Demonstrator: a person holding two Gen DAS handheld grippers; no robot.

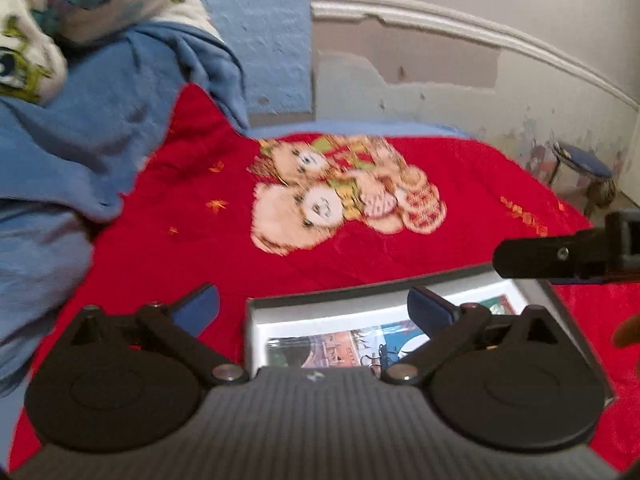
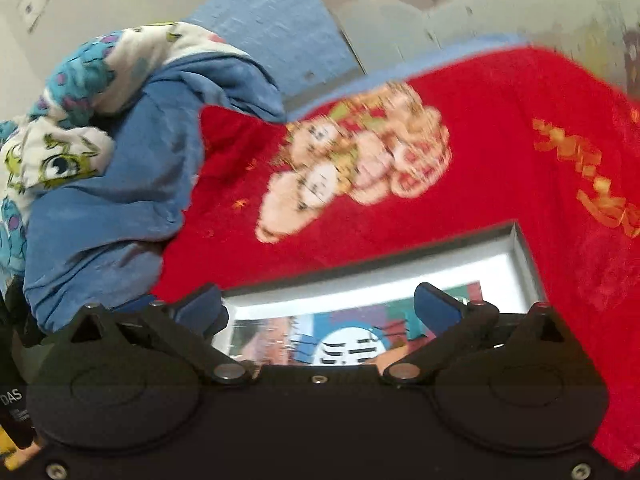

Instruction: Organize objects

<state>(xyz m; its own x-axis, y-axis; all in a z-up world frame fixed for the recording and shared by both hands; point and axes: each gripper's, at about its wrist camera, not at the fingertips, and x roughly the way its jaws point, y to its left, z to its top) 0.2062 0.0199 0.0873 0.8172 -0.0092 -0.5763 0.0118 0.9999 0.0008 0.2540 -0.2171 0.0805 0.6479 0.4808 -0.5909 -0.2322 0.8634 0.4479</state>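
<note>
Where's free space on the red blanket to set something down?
Free: the red blanket between the blue bedding pile and the open box, and the strip beyond the box around the bear print. Crowded: the left side, heaped with bedding, and the near edge, where the box sits.

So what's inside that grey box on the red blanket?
Inside the grey box lies a colourful picture card against white lining. Its near part is hidden behind the right gripper, so anything else there can't be seen.

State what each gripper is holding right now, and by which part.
Nothing is held. The left gripper and the right gripper both stand wide open above the open box of printed cards, pads touching nothing.
</note>
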